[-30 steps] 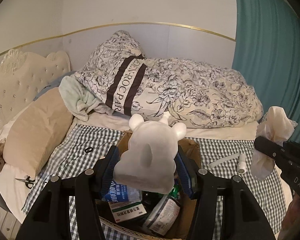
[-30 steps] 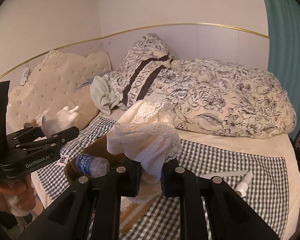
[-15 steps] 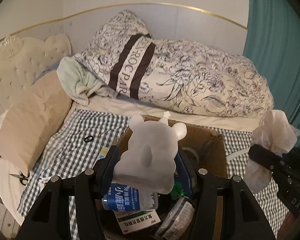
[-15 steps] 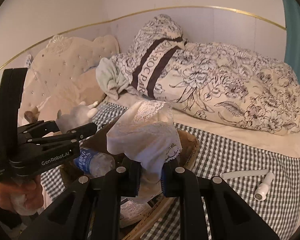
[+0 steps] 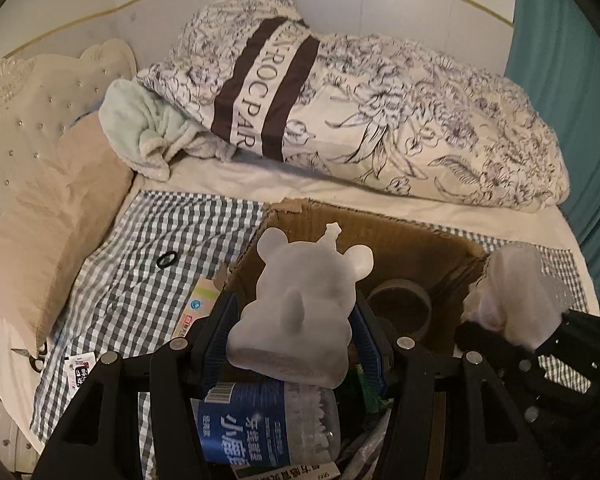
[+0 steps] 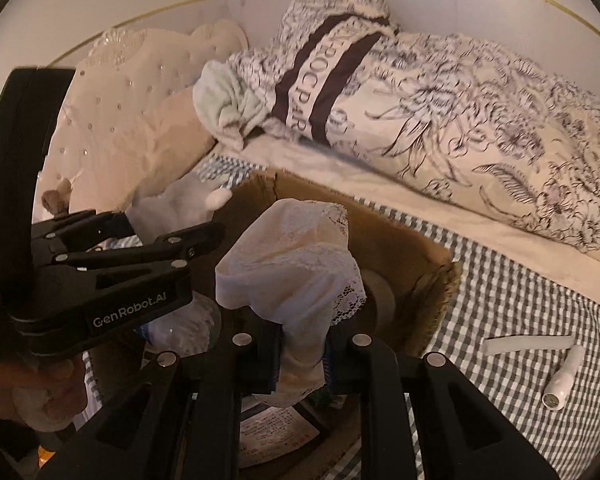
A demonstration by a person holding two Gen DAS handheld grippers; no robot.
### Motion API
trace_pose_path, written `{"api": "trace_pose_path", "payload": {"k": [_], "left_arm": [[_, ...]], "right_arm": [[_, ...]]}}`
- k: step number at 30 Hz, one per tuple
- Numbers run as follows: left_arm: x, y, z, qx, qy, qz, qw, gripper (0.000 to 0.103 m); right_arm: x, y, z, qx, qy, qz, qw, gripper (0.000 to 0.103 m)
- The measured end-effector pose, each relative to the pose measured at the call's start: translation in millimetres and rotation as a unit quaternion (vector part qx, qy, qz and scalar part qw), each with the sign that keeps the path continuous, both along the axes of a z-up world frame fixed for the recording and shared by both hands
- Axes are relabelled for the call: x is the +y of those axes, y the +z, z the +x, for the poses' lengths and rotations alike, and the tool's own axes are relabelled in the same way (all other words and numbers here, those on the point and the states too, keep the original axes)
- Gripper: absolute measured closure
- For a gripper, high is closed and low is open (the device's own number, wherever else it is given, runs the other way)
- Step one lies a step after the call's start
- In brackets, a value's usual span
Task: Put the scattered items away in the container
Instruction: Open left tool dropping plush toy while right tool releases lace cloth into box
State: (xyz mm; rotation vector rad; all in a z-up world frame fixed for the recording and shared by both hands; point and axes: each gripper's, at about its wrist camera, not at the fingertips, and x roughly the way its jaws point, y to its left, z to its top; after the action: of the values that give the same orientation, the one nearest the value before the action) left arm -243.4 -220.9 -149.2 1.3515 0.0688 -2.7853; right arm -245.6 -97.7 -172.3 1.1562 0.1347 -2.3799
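My left gripper (image 5: 294,336) is shut on a white bear-shaped figure (image 5: 300,304) and holds it over the open cardboard box (image 5: 416,236) on the checked bedspread. My right gripper (image 6: 300,354) is shut on a cream lace cloth (image 6: 296,264), also over the box (image 6: 424,256). The box holds a water bottle (image 5: 268,424), a tape roll (image 5: 400,308) and medicine packs. In the right wrist view the left gripper (image 6: 216,216) with the figure (image 6: 180,208) is at the left. In the left wrist view the cloth (image 5: 516,292) is at the right.
A black hair ring (image 5: 167,260), a slim packet (image 5: 198,304), a small sachet (image 5: 80,370) and scissors (image 5: 32,356) lie on the bedspread left of the box. A white tube (image 6: 528,344) and small white device (image 6: 562,380) lie to its right. Pillows and duvet (image 5: 420,120) behind.
Both grippers have moved forward and down over the box with their loads. The box now fills more of both views, and the two grippers are closer together.
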Motion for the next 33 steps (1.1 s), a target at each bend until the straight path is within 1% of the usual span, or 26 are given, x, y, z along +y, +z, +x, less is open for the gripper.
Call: {"api": "trace_pose_path", "payload": {"k": [6, 13, 16, 17, 18, 19, 20, 23, 25, 33], "left_arm": [[-1, -17, -10, -0.029, -0.005, 0.002, 0.9996, 0.046], [4, -25, -14, -0.037, -0.010, 0.000, 0.9993, 0.046], [4, -23, -15, -0.036, -0.006, 0.000, 0.9993, 0.044], [4, -21, -15, -0.034, -0.006, -0.001, 0.9994, 0.043], [5, -20, -15, -0.032, -0.006, -0.002, 0.9995, 0.040], [6, -19, -14, -0.031, -0.005, -0.004, 0.9995, 0.032], [6, -16, -13, -0.027, -0.005, -0.004, 0.9996, 0.026], [6, -6, -9, -0.013, -0.002, -0.004, 0.9999, 0.025], [4, 1, -5, -0.005, 0.003, -0.005, 1.0000, 0.022], [3, 37, 15, 0.029, 0.017, -0.003, 0.9994, 0.021]], "right_arm": [[-5, -19, -8, -0.029, 0.007, 0.019, 0.999, 0.087], [-7, -24, -9, -0.037, 0.009, 0.022, 0.999, 0.086], [-6, -21, -7, -0.031, 0.005, 0.022, 0.999, 0.075], [-5, -20, -7, -0.028, 0.003, 0.023, 0.999, 0.068], [-5, -19, -7, -0.025, 0.000, 0.024, 0.999, 0.057], [-5, -17, -6, -0.019, -0.004, 0.028, 0.999, 0.049], [-5, -16, -4, -0.011, -0.007, 0.033, 0.999, 0.040], [-6, -10, -1, -0.004, -0.010, 0.031, 0.999, 0.040], [-6, -6, 2, -0.001, -0.009, 0.031, 0.999, 0.040], [5, 23, 21, 0.029, -0.019, 0.017, 0.999, 0.038]]}}
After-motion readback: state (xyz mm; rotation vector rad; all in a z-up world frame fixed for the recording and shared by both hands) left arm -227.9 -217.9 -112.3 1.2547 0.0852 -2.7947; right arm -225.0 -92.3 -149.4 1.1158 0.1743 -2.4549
